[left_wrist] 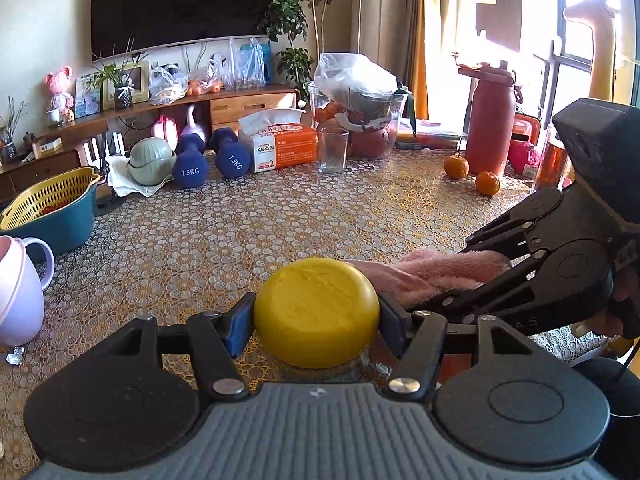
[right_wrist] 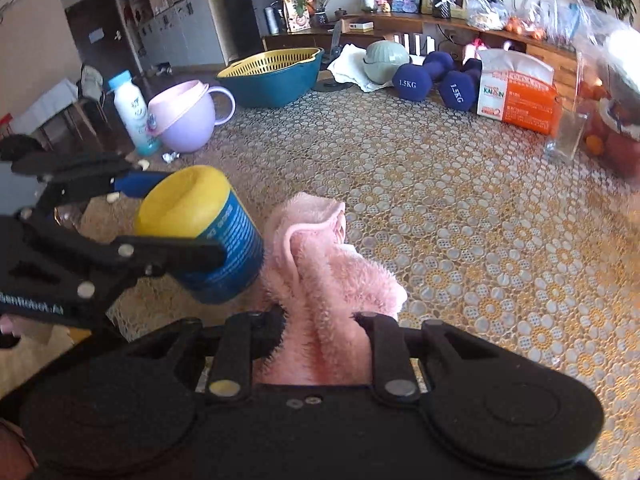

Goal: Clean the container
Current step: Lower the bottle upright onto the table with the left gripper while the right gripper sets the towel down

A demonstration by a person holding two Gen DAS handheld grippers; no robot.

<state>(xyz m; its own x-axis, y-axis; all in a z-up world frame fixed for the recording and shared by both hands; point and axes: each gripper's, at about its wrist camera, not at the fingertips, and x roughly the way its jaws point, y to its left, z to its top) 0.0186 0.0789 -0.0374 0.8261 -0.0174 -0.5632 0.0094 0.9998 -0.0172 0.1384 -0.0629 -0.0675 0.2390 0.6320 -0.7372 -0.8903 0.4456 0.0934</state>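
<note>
A blue container with a yellow lid (left_wrist: 316, 312) is clamped at the lid by my left gripper (left_wrist: 316, 322); the right wrist view shows the container (right_wrist: 216, 236) held tilted above the table, with the left gripper (right_wrist: 176, 220) closed around it. My right gripper (right_wrist: 320, 320) is shut on a fluffy pink cloth (right_wrist: 320, 264) whose free end touches the container's blue side. Seen from the left wrist, the pink cloth (left_wrist: 424, 276) lies just behind and right of the lid, with the right gripper (left_wrist: 460, 276) coming in from the right.
A patterned tablecloth (left_wrist: 280, 224) covers the table. At the back stand two blue dumbbells (left_wrist: 208, 160), a tissue pack (left_wrist: 280, 144), a glass (left_wrist: 333, 149), a red bottle (left_wrist: 490, 120) and two oranges (left_wrist: 472, 174). A teal and yellow basket (left_wrist: 52, 208) and purple cup (left_wrist: 20, 284) sit left.
</note>
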